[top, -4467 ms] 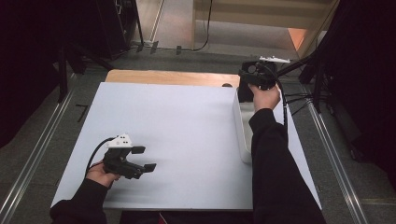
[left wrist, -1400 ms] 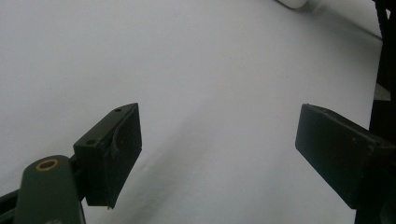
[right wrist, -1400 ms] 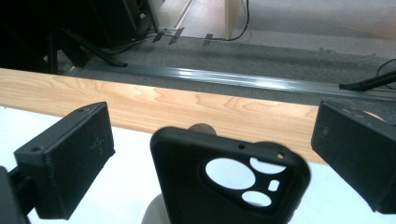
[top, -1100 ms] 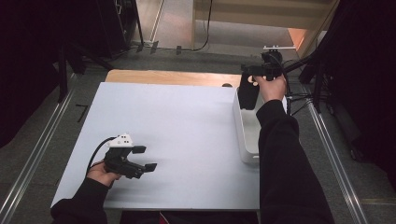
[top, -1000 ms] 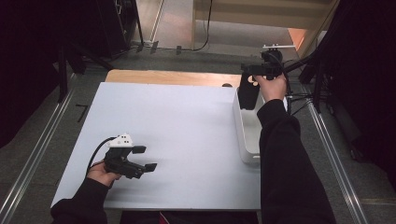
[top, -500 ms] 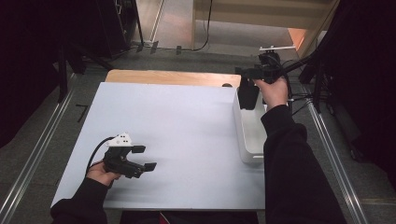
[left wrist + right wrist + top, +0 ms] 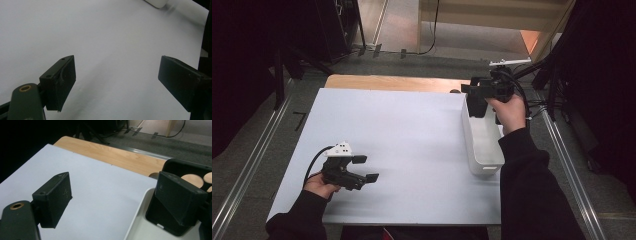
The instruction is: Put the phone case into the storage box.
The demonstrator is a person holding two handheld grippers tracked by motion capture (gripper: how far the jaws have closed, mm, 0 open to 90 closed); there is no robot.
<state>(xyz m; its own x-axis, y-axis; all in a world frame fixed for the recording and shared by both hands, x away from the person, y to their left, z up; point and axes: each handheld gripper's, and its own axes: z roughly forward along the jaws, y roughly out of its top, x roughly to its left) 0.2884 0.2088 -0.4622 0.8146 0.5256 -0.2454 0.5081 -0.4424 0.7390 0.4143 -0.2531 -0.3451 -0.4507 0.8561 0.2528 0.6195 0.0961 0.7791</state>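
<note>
Left hand sits low at the near left with its left gripper lying roughly level, pointing to the right, jaws spread wide with nothing between them. Right arm is stretched way out to the far right, black sleeve up to the wrist, right hand wrapped around the right gripper. Its jaws have just been closing a bit but stand apart, pointing left.
</note>
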